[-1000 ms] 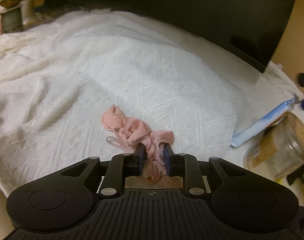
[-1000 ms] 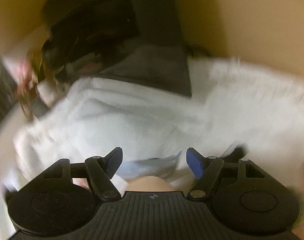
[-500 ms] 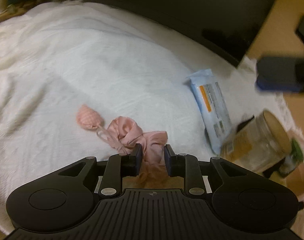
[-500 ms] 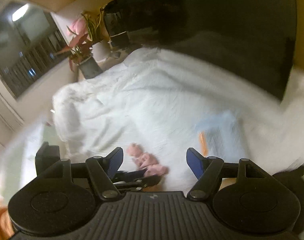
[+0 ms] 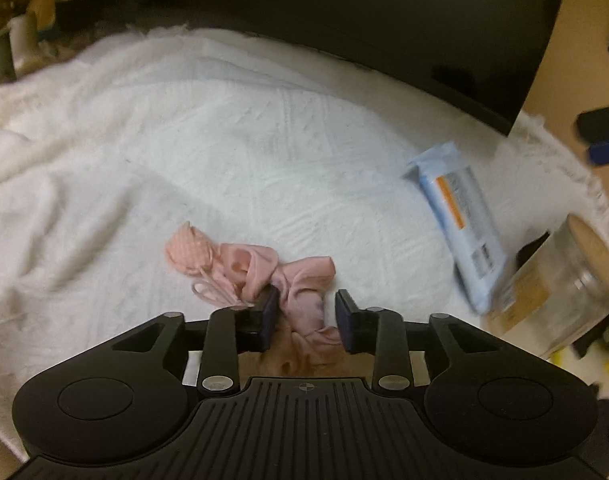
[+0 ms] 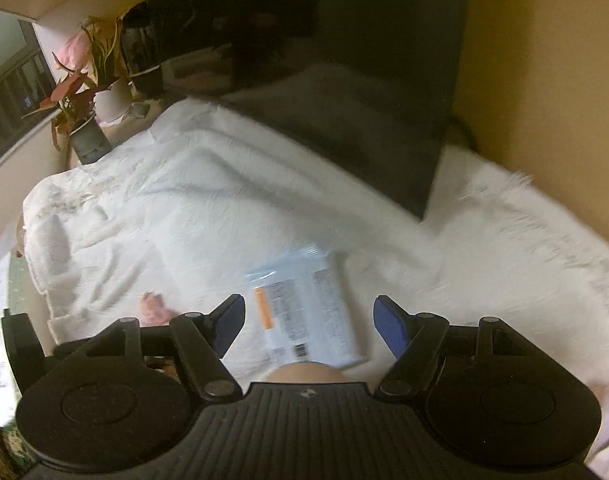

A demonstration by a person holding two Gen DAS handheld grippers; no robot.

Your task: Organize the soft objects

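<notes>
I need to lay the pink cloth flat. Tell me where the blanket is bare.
The blanket is bare between the pink cloth and the dark screen, and leftward into the folds. It is crowded on the right: wipes pack, then jar at the edge.

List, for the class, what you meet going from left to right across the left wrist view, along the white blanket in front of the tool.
Pink garment → blue wipes packet → glass jar.
</notes>
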